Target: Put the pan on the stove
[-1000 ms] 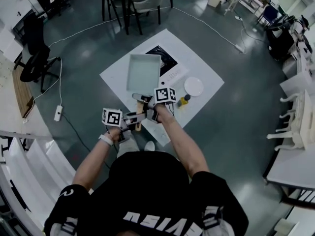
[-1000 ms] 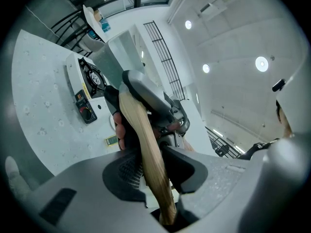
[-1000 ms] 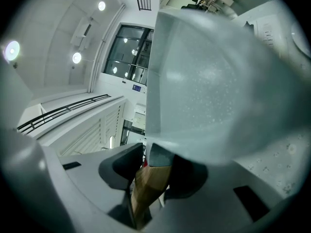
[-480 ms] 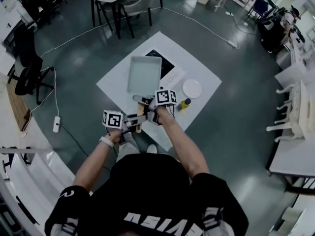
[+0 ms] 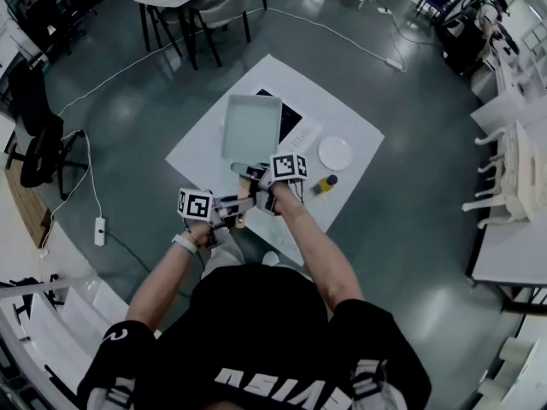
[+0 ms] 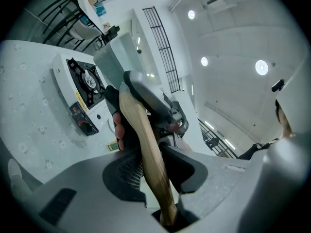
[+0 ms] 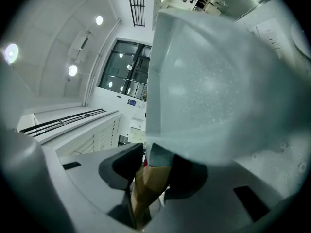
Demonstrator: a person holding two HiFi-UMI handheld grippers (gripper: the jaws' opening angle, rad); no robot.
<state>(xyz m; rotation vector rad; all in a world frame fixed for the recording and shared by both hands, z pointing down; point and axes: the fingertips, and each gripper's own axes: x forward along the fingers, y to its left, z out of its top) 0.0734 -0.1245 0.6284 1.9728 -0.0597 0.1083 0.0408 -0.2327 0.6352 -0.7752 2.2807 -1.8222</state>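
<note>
Fingers (image 6: 124, 174) of our left gripper (image 6: 155, 163) were clamped on the tail end of the wooden handle (image 6: 146, 144) of the pan (image 6: 115, 64). Those of our right gripper (image 7: 158, 173) were closed on the same handle further up, just where it met the pan's wall. Both grips were therefore on the handle, and the right hand was the nearer to the pan's body. From the fingers, the pan lay straight ahead and away from us. Its handle ran as one long line from the left gripper through the right one and on toward the stove (image 5: 291, 120).

We judged that the square, pale pan was held clear of the white table (image 5: 346, 114) and not resting on anything. In the head view it covered the stove's left part, leaving the black top showing only past its right edge. A plate (image 5: 335, 153) lay to the right, apart from both. To seat the pan, we reckoned it needed to go right along that view and then down.
</note>
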